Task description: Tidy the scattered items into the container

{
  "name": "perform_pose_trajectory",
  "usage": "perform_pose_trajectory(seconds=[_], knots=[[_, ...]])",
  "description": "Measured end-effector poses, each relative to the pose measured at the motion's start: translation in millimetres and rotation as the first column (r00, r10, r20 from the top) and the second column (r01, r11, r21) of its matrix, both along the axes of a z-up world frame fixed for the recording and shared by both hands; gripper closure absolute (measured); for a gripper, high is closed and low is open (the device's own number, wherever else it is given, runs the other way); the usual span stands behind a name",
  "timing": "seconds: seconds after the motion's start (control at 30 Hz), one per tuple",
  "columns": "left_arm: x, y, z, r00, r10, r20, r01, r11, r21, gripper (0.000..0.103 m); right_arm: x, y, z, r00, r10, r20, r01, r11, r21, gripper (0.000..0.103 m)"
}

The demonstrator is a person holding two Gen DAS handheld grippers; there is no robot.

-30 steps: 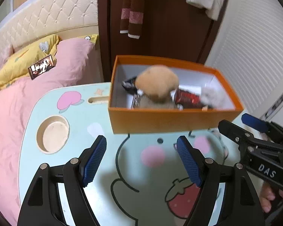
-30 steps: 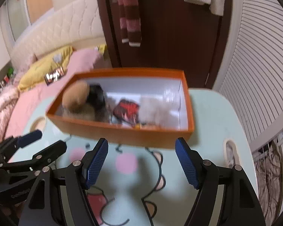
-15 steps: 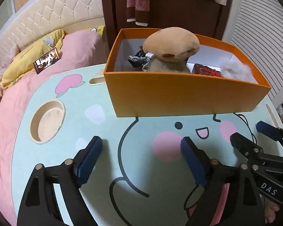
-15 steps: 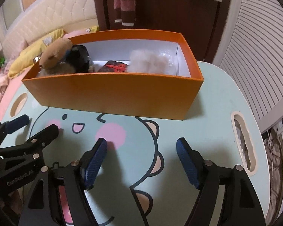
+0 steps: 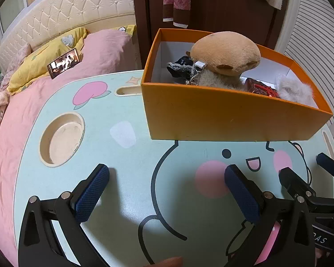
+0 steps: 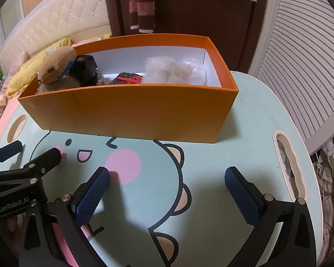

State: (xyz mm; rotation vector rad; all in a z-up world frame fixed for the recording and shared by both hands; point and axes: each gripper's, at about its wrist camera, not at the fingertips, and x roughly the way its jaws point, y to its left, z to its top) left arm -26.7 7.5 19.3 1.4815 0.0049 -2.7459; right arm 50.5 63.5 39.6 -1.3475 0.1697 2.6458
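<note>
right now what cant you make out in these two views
- Floor of the orange box, both views: its near wall hides whatever lies low inside.
- Lower part of the brown plush toy, left wrist view: behind that wall.
- Dark item beside the plush: crumpled and half hidden, so its kind is unclear.
- Table near edge: cut off by the frame and the left gripper and right gripper, jaws opening, empty.

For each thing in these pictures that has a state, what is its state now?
Orange box: no lid, holding toys.
Mushroom plush: inside the box, sticking above the rim.
Grey fluffy toy: inside the box.
Left tongs: jaws opening, nothing between them.
Right tongs: jaws opening, nothing between them.
Phone: screen lit, on the bed.
</note>
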Motion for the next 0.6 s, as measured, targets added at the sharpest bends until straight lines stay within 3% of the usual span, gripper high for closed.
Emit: perform_pose_trajectory(seconds=[0.6], knots=[[-0.3, -3.1, 0.6, 1.0, 0.004, 0.0, -0.004, 1.0, 0.0, 0.0, 1.1, -1.2, -0.1, 1.0, -0.001, 0.0, 0.001, 1.0, 0.0, 0.0]])
